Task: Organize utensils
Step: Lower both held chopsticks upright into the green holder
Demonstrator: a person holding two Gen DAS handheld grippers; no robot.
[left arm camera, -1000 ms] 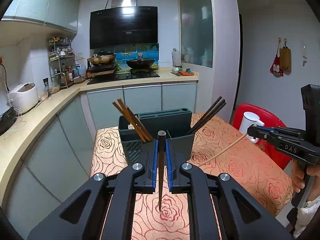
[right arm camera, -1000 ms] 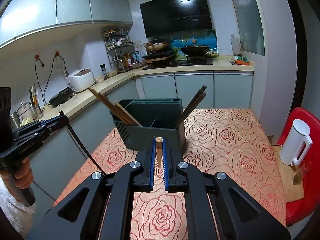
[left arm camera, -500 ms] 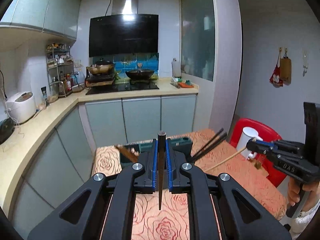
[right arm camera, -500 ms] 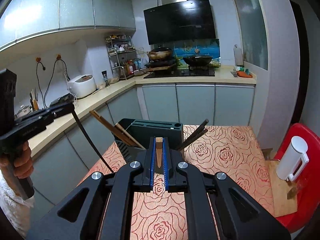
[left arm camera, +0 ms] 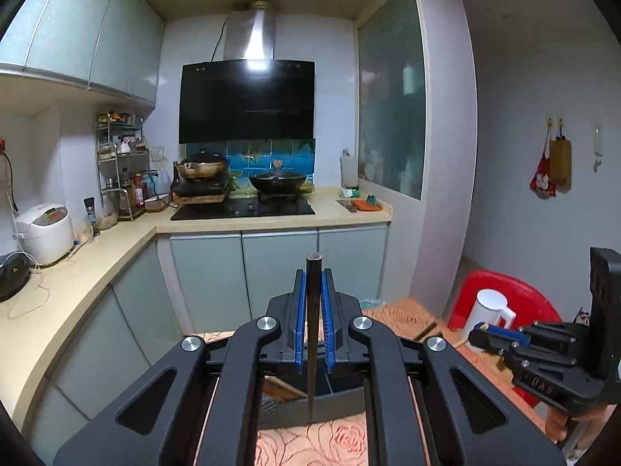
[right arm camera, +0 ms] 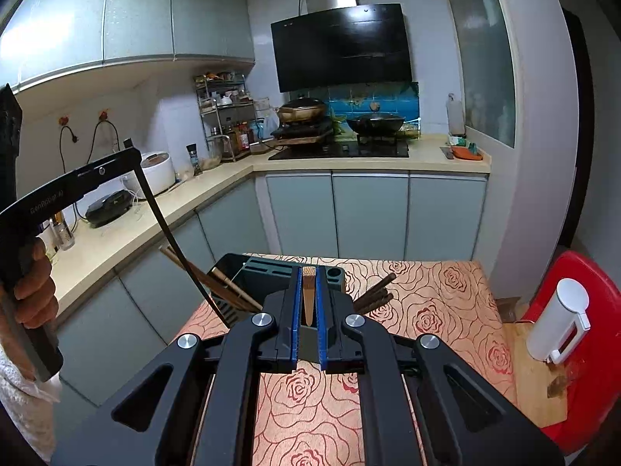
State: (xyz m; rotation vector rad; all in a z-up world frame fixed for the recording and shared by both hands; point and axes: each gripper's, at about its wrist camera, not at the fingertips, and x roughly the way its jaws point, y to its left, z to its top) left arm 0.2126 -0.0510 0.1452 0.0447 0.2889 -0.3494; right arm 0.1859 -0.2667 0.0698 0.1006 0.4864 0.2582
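My left gripper [left arm camera: 313,283] is shut on a dark chopstick [left arm camera: 312,334] that points down between its blue pads. The same gripper [right arm camera: 132,155] shows at the left of the right wrist view, its dark chopstick [right arm camera: 174,240] slanting down toward the holder. My right gripper [right arm camera: 308,283] is shut on a light wooden chopstick [right arm camera: 308,295]; it also shows at the lower right of the left wrist view [left arm camera: 479,336]. A dark green utensil holder [right arm camera: 268,272] stands on the rose-patterned tablecloth [right arm camera: 427,303], brown chopsticks [right arm camera: 209,279] leaning out on its left and dark ones [right arm camera: 374,291] on its right. Both grippers hang above it.
A white jug [right arm camera: 559,318] stands on a wooden board over a red chair [right arm camera: 594,272] at the right. Kitchen counter [right arm camera: 128,225] with a rice cooker [right arm camera: 155,171] runs along the left; the stove with pans [right arm camera: 341,124] is at the back.
Both grippers have risen with their chopsticks. The holder and table have dropped low in both views, and in the left wrist view the fingers now hide most of the holder.
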